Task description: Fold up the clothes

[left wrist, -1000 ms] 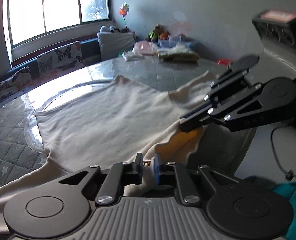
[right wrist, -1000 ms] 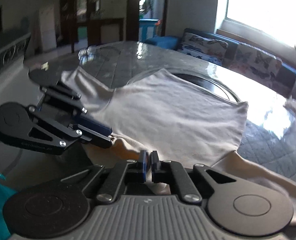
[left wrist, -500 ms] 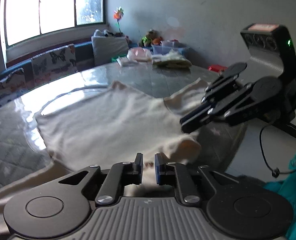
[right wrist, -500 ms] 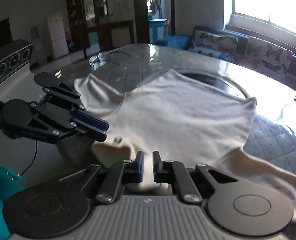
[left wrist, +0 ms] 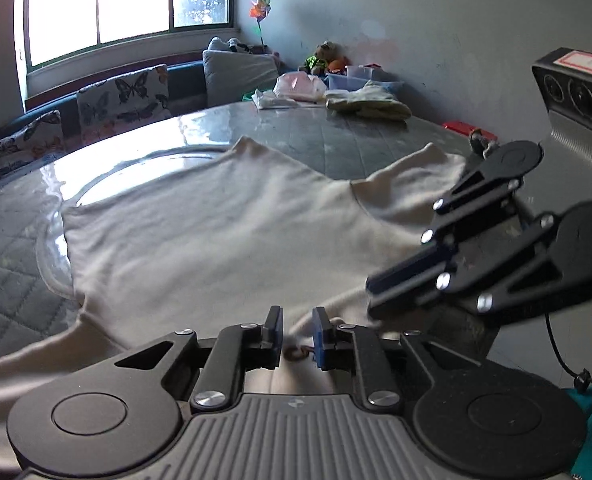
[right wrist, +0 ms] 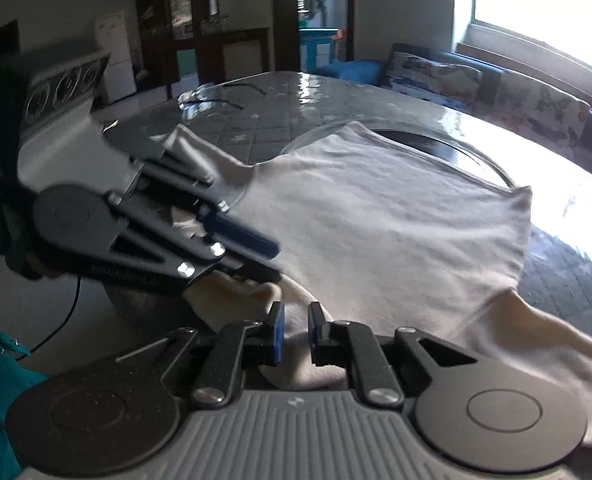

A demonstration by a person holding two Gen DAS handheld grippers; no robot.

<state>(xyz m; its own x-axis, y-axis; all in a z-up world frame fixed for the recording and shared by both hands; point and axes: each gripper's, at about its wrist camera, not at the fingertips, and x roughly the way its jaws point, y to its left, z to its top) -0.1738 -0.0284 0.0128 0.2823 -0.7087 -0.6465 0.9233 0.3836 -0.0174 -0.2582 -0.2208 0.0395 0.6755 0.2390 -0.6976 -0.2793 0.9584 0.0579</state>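
A cream long-sleeved shirt (left wrist: 215, 236) lies spread flat on the round table (left wrist: 336, 140), collar at the near edge; it also shows in the right wrist view (right wrist: 376, 220). My left gripper (left wrist: 298, 322) is open just above the collar, holding nothing. My right gripper (right wrist: 296, 320) is open over the near edge of the shirt, empty. Each gripper shows in the other's view: the right one (left wrist: 380, 292) at the right, the left one (right wrist: 267, 256) at the left, both blurred.
Folded clothes, bags and toys (left wrist: 336, 92) sit at the table's far side. A butterfly-print sofa (left wrist: 115, 96) runs under the window. A glass turntable ring (right wrist: 456, 152) lies under the shirt. The table edge drops off near the grippers; a cable (left wrist: 568, 364) hangs there.
Both grippers were shut on the shirt's near edge a second ago. Both have opened and let it go; the lifted fold has dropped flat onto the table.
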